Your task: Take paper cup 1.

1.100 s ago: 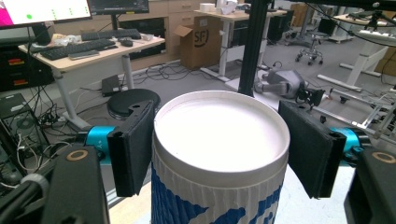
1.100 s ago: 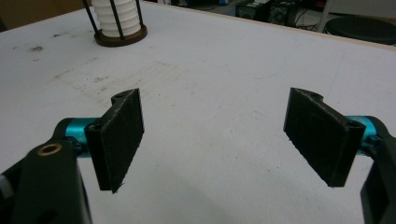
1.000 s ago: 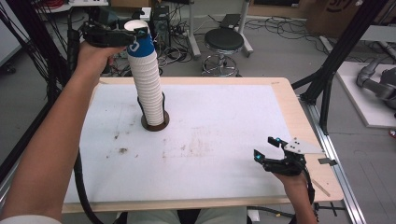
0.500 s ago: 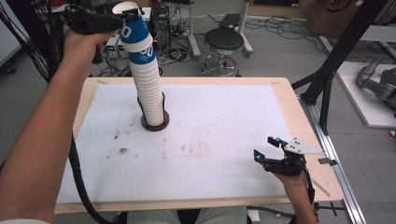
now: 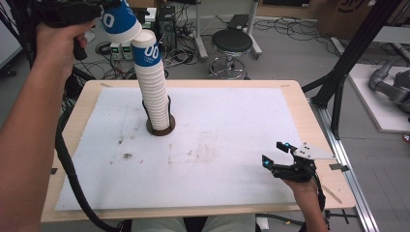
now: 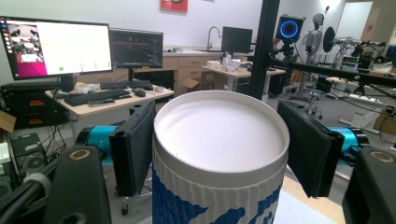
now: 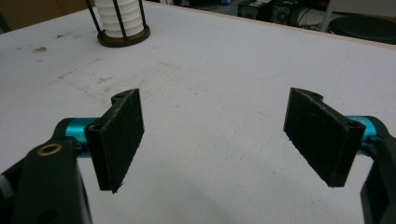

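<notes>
Now left hand-held gripper [image 5: 104, 7] clamped on cup [image 5: 117, 21] above stack [image 5: 152, 82]; right hand-held gripper [image 5: 275, 154] apart

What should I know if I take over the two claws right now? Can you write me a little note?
Left claw: shut on the top cup, lifted clear of the stack and tilted beside it.
Right claw: open, holding nothing, low over the white mat at the near right.
Cup stack: tall, leaning slightly, standing in its round holder toward the mat's back left.
Done: one cup pulled off.
Left: probably set that cup down on the mat, then take the next one.
</notes>
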The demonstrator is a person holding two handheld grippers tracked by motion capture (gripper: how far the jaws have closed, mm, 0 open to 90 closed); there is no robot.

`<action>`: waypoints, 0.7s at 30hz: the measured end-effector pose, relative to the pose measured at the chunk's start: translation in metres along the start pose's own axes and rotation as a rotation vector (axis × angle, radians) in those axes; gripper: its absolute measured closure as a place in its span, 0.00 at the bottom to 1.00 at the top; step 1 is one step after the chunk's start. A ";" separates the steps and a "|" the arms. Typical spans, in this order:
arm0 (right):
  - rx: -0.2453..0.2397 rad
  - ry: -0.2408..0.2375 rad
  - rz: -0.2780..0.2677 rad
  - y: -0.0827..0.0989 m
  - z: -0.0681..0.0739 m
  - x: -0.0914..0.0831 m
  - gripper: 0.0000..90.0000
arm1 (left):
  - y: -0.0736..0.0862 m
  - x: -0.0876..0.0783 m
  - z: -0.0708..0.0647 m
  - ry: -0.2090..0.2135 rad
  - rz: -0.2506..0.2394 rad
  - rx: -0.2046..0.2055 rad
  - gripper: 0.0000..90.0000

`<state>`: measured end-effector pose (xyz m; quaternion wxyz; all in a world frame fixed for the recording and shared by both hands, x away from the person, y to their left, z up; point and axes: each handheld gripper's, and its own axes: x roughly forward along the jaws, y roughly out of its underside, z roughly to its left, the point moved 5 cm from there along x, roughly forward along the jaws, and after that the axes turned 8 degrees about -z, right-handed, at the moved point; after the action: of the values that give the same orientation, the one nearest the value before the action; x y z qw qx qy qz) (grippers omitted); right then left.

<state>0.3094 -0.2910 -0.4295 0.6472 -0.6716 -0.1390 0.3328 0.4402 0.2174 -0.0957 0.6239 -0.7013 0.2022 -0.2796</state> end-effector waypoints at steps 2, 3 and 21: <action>0.003 0.001 0.001 0.000 0.000 0.000 0.23 | 0.000 -0.002 0.000 0.001 0.002 0.003 0.34; 0.003 0.001 0.000 0.000 0.000 0.000 0.23 | -0.001 -0.006 0.000 0.001 -0.004 0.006 0.34; -0.004 -0.002 -0.010 -0.003 0.004 0.001 0.23 | 0.024 -0.079 -0.002 0.050 0.003 0.010 0.35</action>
<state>0.3087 -0.2869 -0.4266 0.6475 -0.6717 -0.1438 0.3299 0.3805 0.2629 -0.1308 0.6224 -0.6907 0.2173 -0.2972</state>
